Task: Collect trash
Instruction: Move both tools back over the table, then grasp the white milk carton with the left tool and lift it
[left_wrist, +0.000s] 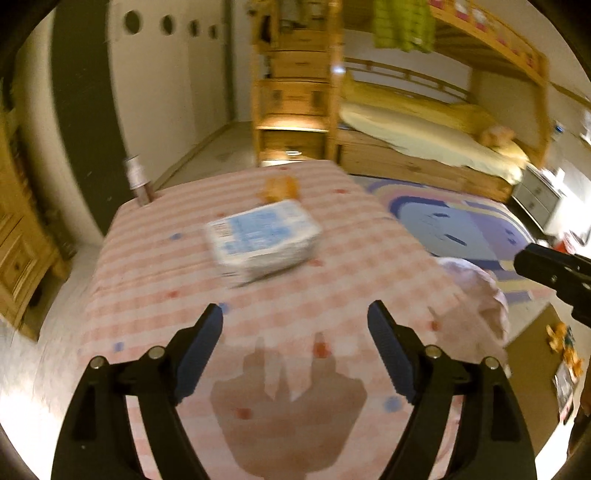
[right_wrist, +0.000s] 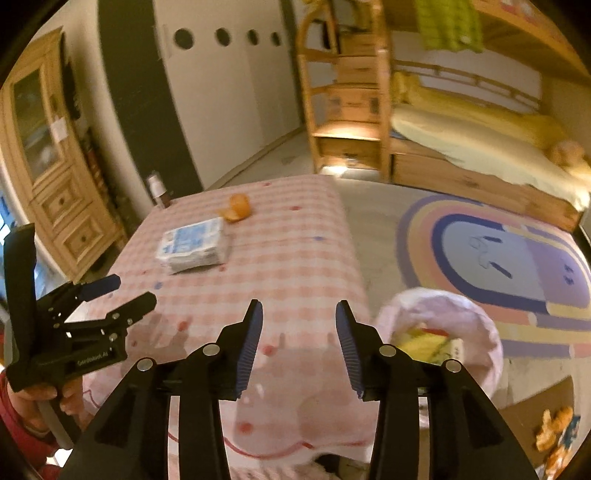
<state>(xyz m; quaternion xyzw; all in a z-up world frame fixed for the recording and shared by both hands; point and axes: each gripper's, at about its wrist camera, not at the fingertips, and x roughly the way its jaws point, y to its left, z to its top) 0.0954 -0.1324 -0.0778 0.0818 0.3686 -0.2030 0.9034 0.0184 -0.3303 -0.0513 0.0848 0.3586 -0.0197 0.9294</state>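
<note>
One tissue pack (left_wrist: 263, 239), one orange peel (left_wrist: 280, 188) and one spray bottle (left_wrist: 137, 179) sit on the checked table (left_wrist: 155, 280), the pack mid-frame with its long axis running lower left to upper right. Both the left gripper (left_wrist: 295, 317) and right gripper (right_wrist: 299, 314) are spread apart, grasping nothing. Only the right wrist view looks into the white trash bag (right_wrist: 476, 317) at lower right, with yellow scraps inside.

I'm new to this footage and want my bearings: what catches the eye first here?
A blue-and-white packet lies mid-table on the pink checked tablecloth, with orange peel just beyond it. Off the table's right edge stands a white-lined trash bin, already holding scraps. The left gripper and the right gripper hover open and empty over the near edge.
</note>
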